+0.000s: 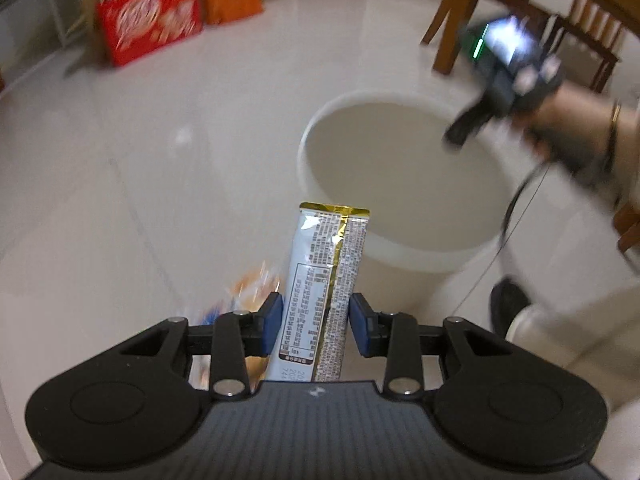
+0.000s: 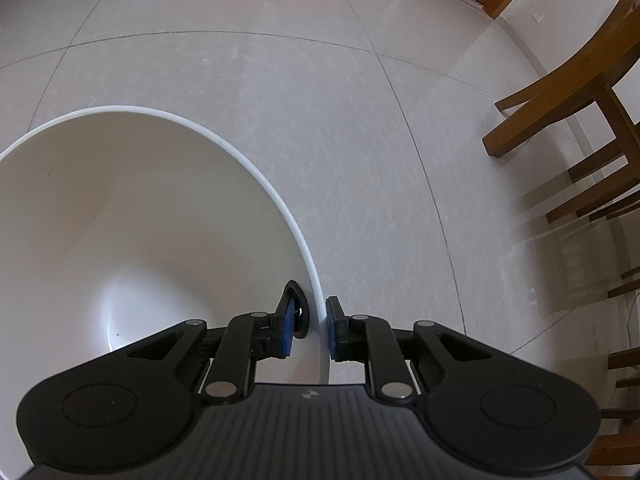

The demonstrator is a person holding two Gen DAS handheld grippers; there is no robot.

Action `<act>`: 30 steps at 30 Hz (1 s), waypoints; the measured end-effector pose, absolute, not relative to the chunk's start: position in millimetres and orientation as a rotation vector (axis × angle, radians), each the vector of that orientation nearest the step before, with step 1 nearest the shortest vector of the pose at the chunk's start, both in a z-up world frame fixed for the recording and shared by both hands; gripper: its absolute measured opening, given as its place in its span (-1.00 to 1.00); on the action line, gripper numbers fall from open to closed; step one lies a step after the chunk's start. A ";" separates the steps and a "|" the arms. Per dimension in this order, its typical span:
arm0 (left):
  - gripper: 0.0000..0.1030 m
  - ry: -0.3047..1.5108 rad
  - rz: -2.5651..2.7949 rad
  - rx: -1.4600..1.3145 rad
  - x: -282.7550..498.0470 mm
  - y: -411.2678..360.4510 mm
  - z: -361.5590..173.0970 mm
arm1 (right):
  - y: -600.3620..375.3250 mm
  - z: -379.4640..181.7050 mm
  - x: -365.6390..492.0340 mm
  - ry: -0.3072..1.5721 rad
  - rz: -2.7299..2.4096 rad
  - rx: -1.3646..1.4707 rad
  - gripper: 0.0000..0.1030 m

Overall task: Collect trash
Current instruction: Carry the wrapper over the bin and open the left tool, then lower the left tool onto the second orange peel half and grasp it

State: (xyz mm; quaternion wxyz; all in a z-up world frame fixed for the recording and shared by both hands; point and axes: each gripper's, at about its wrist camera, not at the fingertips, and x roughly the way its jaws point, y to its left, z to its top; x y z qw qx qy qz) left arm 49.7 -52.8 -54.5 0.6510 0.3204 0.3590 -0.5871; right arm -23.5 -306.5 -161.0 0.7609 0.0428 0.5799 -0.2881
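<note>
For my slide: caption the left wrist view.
Left gripper holds a white-and-gold printed snack wrapper near the round white plastic bin.

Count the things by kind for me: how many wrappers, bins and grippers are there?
Wrappers: 2, the silver wrapper and a blurry orange wrapper
Bins: 1, the white bin
Grippers: 2, left gripper and right gripper
Total: 5
</note>
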 end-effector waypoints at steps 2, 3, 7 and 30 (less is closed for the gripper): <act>-0.28 0.772 -1.360 0.702 41.9 -75.5 -40.5 | -308.1 -161.2 -24.9 1.254 -0.626 0.103 -0.62; -0.28 0.756 -1.373 0.693 37.6 -86.9 -34.4 | -308.4 -161.2 -25.4 1.251 -0.629 0.108 -0.62; 0.08 0.707 -1.403 0.649 22.7 -125.5 -25.8 | -309.9 -161.0 -25.6 1.248 -0.632 0.116 -0.62; 0.78 0.783 -1.268 0.639 44.1 -68.9 -97.9 | -321.3 -162.9 -26.4 1.236 -0.626 0.151 -0.62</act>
